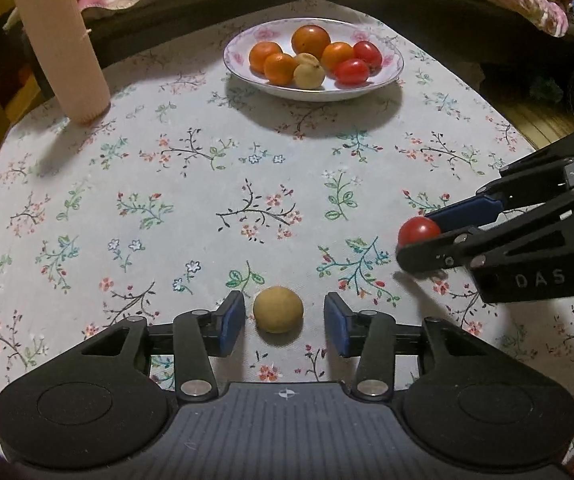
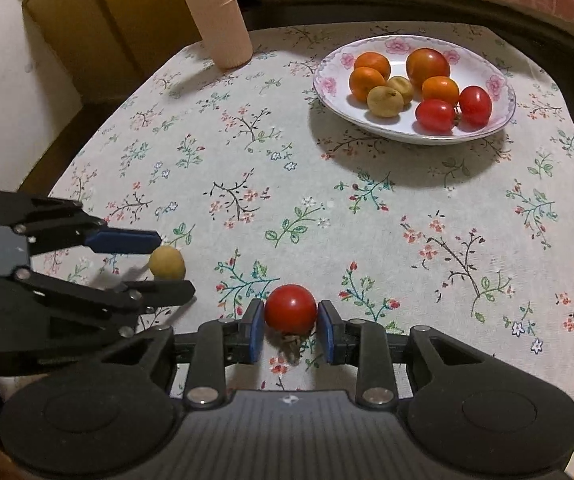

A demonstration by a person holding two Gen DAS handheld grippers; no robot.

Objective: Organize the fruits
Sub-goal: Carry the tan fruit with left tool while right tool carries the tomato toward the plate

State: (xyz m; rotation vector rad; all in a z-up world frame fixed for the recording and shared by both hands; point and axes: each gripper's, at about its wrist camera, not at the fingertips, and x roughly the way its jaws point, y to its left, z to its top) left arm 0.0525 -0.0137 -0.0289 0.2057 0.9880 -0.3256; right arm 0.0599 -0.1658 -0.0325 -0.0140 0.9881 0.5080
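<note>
Jaws of the left gripper (image 1: 283, 320) stand apart around a yellow fruit (image 1: 278, 309) on the cloth (image 1: 247, 168), clear of both pads; the right gripper (image 2: 290, 330) pinches a tomato (image 2: 290, 306); the plate (image 1: 391, 68) of fruit sits beyond.

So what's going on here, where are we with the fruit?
Most of the fruit already sits in the floral plate at the far side of the table. Two pieces are left on the cloth. The right gripper is closed on a red tomato. The left gripper is open around a small yellow fruit, with gaps on both sides, so not yet gripped.
</note>
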